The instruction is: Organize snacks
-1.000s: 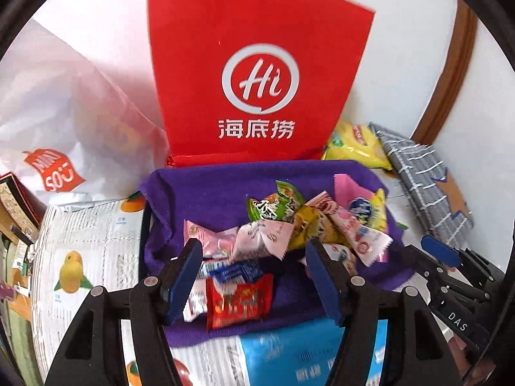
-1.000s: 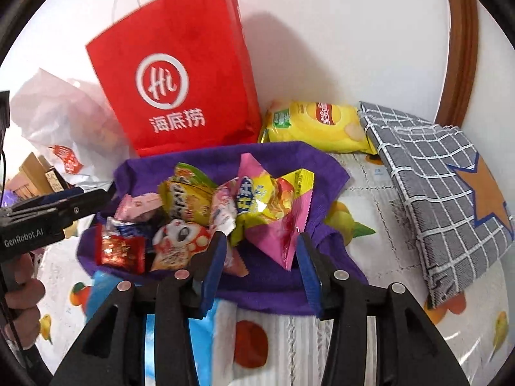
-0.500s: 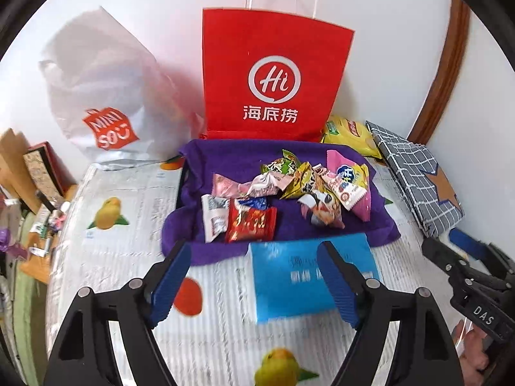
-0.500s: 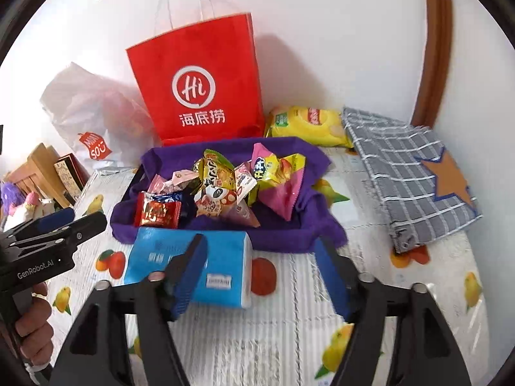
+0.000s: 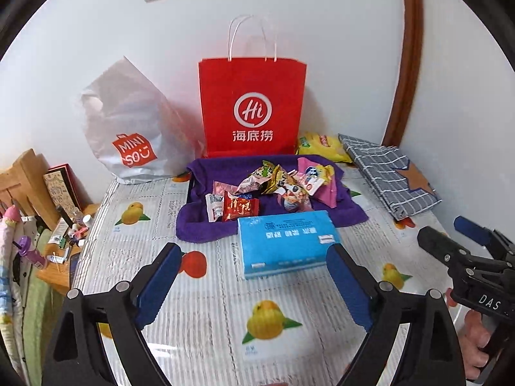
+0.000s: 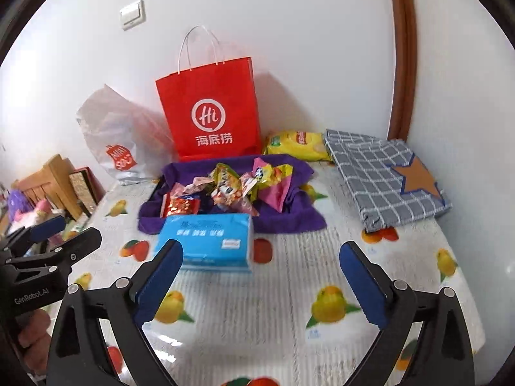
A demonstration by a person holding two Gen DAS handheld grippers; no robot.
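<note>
Now both the left gripper (image 5: pixel 254 259) and right gripper (image 6: pixel 260 257) have just been opening, empty; snacks (image 5: pixel 273 189) sit on the purple cloth (image 5: pixel 199 225).

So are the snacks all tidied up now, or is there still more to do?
Done: the small snack packets sit gathered in a heap on the purple cloth, behind the blue tissue pack. In hand: nothing; the left gripper and right gripper have just been opening and are empty. Left: the yellow chip bag lies off the cloth, beside the red paper bag.
</note>
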